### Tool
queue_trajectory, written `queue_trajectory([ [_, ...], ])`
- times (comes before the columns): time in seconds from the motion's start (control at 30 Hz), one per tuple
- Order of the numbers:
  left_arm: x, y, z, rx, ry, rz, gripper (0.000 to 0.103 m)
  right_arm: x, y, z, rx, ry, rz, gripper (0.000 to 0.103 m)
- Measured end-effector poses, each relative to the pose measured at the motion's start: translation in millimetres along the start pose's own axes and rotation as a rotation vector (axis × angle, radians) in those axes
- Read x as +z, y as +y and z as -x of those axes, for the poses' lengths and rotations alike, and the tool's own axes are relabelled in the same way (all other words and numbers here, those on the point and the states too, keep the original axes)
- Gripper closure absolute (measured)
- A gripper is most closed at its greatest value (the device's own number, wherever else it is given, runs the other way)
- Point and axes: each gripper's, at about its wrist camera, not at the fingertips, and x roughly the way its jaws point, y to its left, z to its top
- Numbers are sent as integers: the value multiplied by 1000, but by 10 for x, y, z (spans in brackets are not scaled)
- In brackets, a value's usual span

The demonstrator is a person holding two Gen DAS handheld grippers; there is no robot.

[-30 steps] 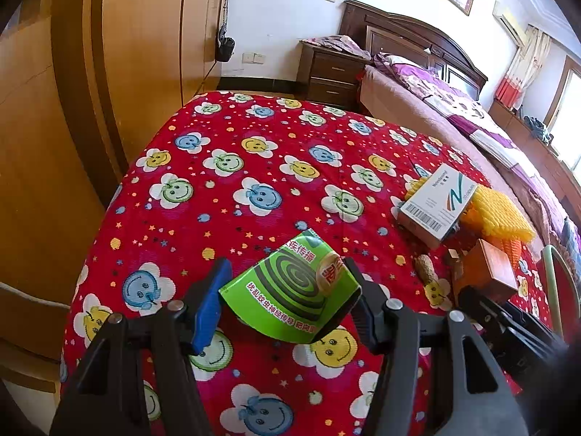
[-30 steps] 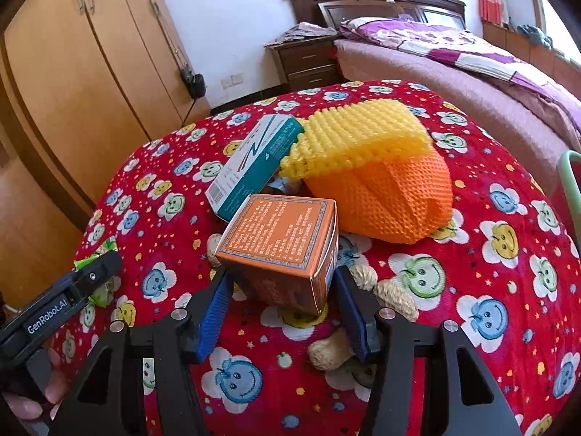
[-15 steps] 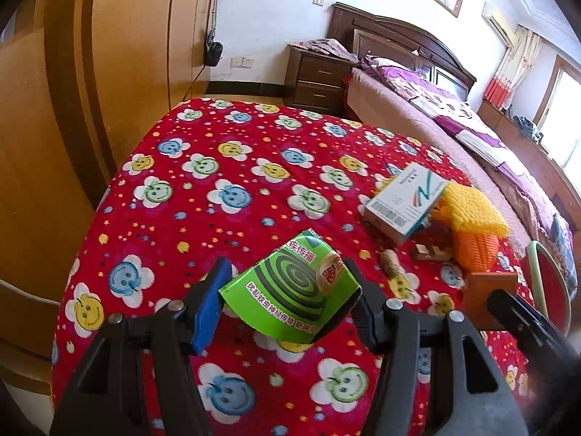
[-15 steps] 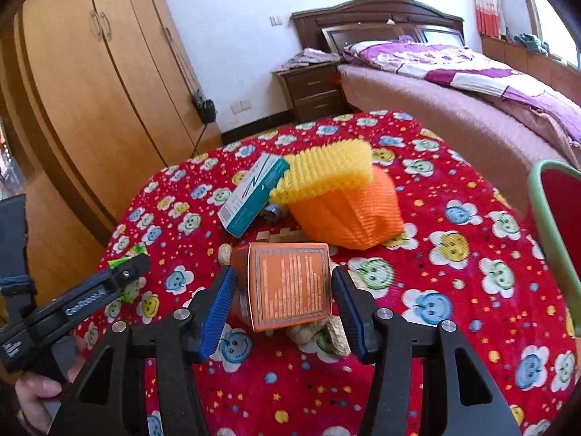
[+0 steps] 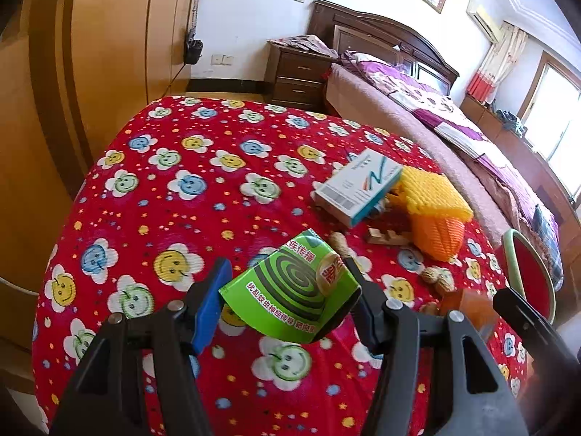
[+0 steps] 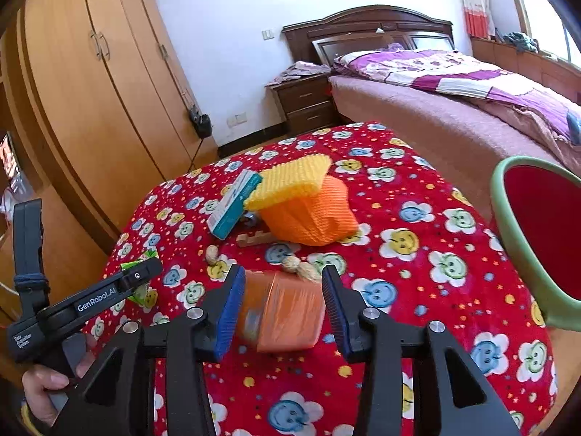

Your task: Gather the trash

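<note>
The left gripper (image 5: 290,301) fills the bottom of its own view, its two fingers clamped on either side of a green carton (image 5: 290,290). It also shows at the lower left of the right wrist view, pointing up and to the right, with the person's left hand (image 6: 43,392) wrapped around its handle (only some fingers visible). The right gripper (image 6: 279,309), low in its frame, pinches a blurred orange box (image 6: 283,312).
</note>
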Motion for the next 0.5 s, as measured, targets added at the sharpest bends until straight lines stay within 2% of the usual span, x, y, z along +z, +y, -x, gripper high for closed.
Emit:
queue_trajectory([
  [0.27,-60,-164,40,-13,4,-25,41,-47,-190,108,-6,-9,-39,60],
  [0.5,-106,-174,61,0,-2,-31,41,-124,-240,119,20,18,-60,60],
])
